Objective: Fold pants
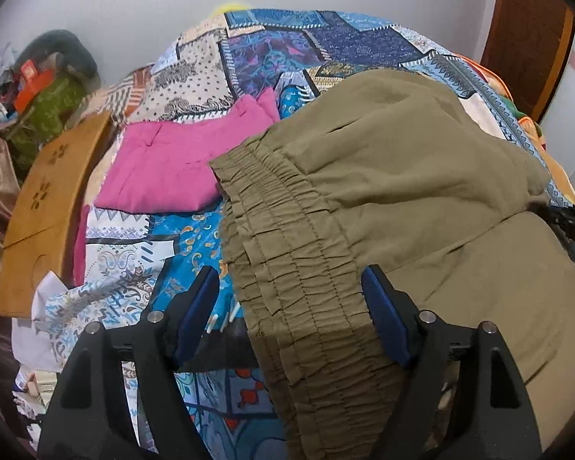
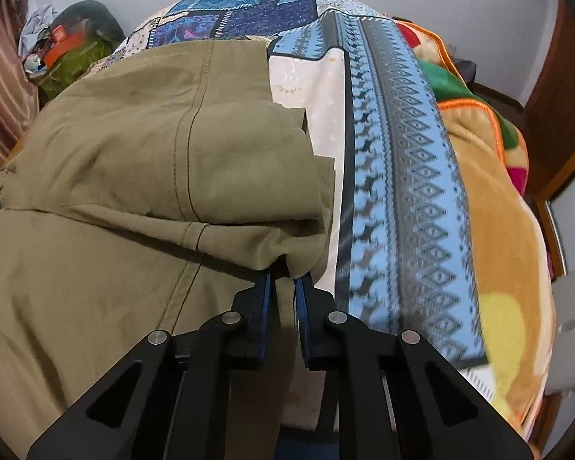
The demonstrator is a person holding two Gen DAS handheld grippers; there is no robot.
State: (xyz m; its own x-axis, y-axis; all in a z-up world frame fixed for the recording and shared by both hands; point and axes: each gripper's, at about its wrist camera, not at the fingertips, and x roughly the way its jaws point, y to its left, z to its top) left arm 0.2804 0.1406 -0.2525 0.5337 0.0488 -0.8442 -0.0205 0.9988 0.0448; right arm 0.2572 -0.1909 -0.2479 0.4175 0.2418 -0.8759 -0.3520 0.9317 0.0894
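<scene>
Olive-khaki pants (image 1: 383,161) lie partly folded on a patterned bedspread (image 1: 287,38). Their gathered elastic waistband (image 1: 287,253) runs between the fingers of my left gripper (image 1: 289,287), which is open, its blue pads wide apart on either side of the band. In the right wrist view the pants (image 2: 134,145) fill the left half. My right gripper (image 2: 285,280) is shut on a folded edge of the pants, holding the upper layer doubled back over the lower one.
A folded pink garment (image 1: 165,168) lies on the bed left of the pants. A wooden board (image 1: 46,207) and a cluttered pile (image 1: 46,88) stand at far left. A colourful fleece blanket (image 2: 490,191) covers the bed's right side. A wooden door (image 1: 529,38) is at back right.
</scene>
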